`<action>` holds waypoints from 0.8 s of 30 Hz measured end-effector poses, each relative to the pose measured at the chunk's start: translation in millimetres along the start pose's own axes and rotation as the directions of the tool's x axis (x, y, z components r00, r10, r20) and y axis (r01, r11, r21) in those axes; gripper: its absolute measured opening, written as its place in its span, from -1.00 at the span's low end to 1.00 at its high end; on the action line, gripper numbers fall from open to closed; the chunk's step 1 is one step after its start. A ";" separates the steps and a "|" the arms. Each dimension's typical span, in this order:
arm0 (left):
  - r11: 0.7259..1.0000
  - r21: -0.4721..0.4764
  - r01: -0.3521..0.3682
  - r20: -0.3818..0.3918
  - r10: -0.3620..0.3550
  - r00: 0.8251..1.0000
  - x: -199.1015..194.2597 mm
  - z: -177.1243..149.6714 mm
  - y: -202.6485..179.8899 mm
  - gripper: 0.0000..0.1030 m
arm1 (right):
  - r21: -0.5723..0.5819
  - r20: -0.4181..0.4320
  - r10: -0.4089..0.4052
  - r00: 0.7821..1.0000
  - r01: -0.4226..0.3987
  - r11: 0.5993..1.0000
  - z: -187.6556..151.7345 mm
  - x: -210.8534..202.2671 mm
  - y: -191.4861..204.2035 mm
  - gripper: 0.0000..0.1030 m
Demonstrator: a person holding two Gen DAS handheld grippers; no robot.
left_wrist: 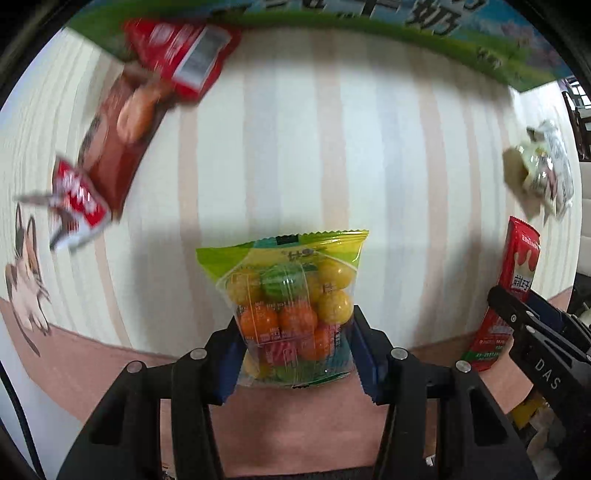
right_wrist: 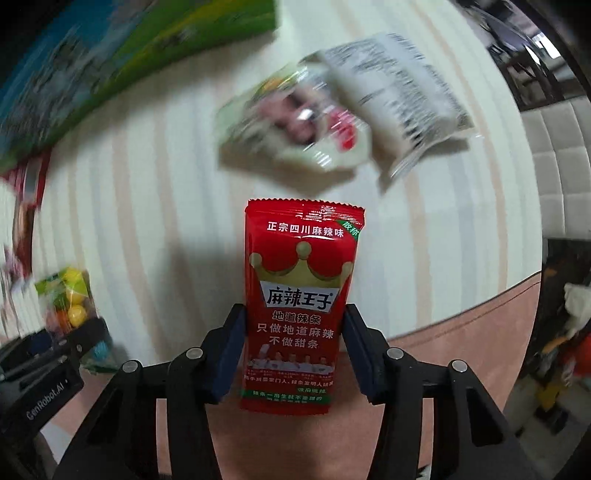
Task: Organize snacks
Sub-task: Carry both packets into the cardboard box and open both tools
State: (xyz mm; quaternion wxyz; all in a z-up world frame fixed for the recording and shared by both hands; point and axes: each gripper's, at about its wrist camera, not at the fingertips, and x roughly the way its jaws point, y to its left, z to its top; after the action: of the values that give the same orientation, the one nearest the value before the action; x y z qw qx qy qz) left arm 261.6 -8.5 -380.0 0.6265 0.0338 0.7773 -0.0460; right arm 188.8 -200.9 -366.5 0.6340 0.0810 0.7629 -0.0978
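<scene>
While both grippers point steeply down at the striped tablecloth (left_wrist: 332, 147), each has a snack packet between its blue-padded jaws. The left gripper (left_wrist: 295, 354) is clamped on the lower half of a candy bag (left_wrist: 291, 295), a glossy clear pouch with a lime-green serrated top edge, packed with round yellow, orange and watermelon-striped balls. Its pads press against the bag's two sides. The right gripper (right_wrist: 293, 350) pinches a flat red packet (right_wrist: 301, 295) with a gold crown and white Chinese lettering, its crimped top edge standing free above the pads.

On the cloth, which is cream with pale pink bands and a plain pink border, lie more snacks: crinkly red wrappers (left_wrist: 177, 55) and a brown biscuit pack (left_wrist: 122, 122) at the upper left of the left view, blurred. A white, shiny foil packet (right_wrist: 332, 103) lies beyond the red one. A green printed carton (left_wrist: 369, 29) lines the far edge.
</scene>
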 end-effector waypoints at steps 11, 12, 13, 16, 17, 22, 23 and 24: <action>1.000 0.015 -0.007 -0.003 0.007 1.000 1.3 -1.7 0.2 0.00 | 0.001 -0.032 0.007 0.999 -0.007 1.000 3.3 7.4 -0.3 0.27; 1.000 0.015 -0.010 -0.004 0.010 1.000 1.3 0.3 -0.3 0.01 | -0.002 -0.031 0.002 1.000 -0.002 1.000 8.3 6.5 0.4 0.27; 1.000 0.015 -0.016 -0.004 0.016 1.000 1.7 0.1 -1.5 0.01 | 0.000 -0.029 0.003 1.000 -0.003 1.000 8.1 6.5 0.7 0.27; 1.000 0.015 -0.026 -0.002 0.026 1.000 1.6 3.2 -9.5 0.01 | -0.008 -0.013 0.002 1.000 -0.002 1.000 4.3 7.2 6.9 0.27; 1.000 0.014 -0.025 0.001 0.025 1.000 2.3 3.9 -9.3 0.01 | -0.015 -0.002 0.000 1.000 0.000 1.000 2.1 6.2 8.0 0.24; 0.999 0.019 -0.026 0.023 0.026 0.999 0.2 -0.1 -12.6 -0.08 | -0.049 0.046 -0.021 0.999 0.024 0.999 -10.8 -2.2 24.3 -0.03; 0.999 0.019 -0.026 0.026 0.026 0.999 -0.6 -1.9 -12.7 -0.09 | -0.056 0.053 -0.028 0.998 0.031 0.998 -12.3 -3.2 27.6 -0.06; 0.999 0.019 -0.027 0.027 0.026 0.999 -1.0 -3.3 -13.0 -0.10 | -0.062 0.058 -0.030 0.998 0.034 0.997 -13.7 -4.0 30.2 -0.09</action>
State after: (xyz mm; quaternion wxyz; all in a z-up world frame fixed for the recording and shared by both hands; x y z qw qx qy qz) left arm 257.2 -21.0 -377.9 0.6372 0.0496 0.7677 -0.0457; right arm 184.0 -168.2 -361.5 0.6561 0.0457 0.7484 -0.0860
